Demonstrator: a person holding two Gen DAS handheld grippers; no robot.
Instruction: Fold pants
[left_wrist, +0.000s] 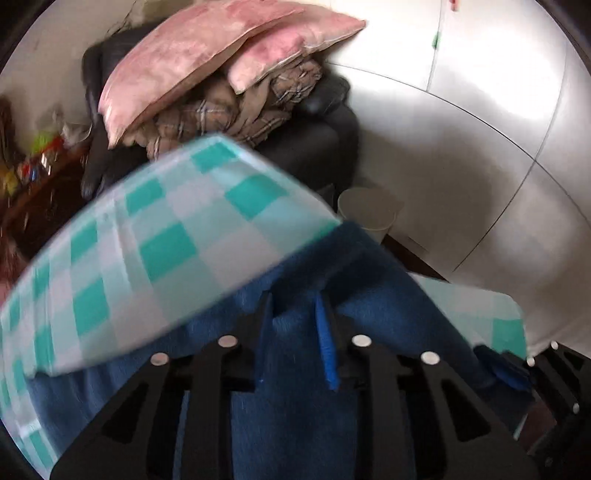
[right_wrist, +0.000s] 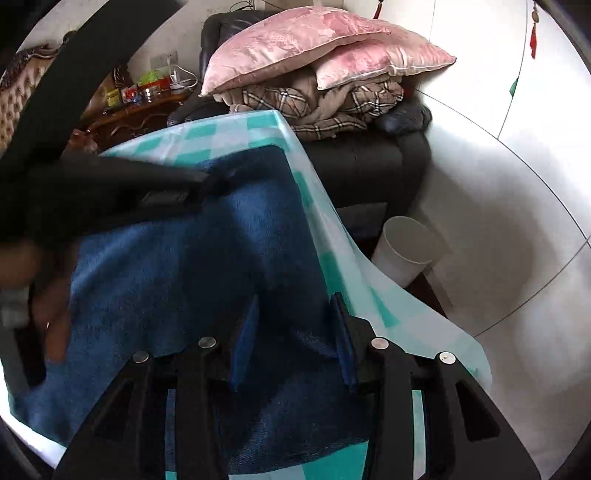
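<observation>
On the checked cloth (right_wrist: 236, 136), the pants (right_wrist: 207, 266) run lengthwise away from both parted, ungripping grippers, left (left_wrist: 295, 325) and right (right_wrist: 295, 325); no writing shows.

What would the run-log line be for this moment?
step: fold pants | left gripper: open over blue pants | right gripper: open over pants | surface: teal checked cloth | nearby: white bin

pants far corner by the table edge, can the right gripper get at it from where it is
Probably yes. The right gripper hovers over the blue pants with its jaws apart, and the cloth ahead toward that corner lies bare. The left gripper works further left, seemingly out of its path.
</observation>
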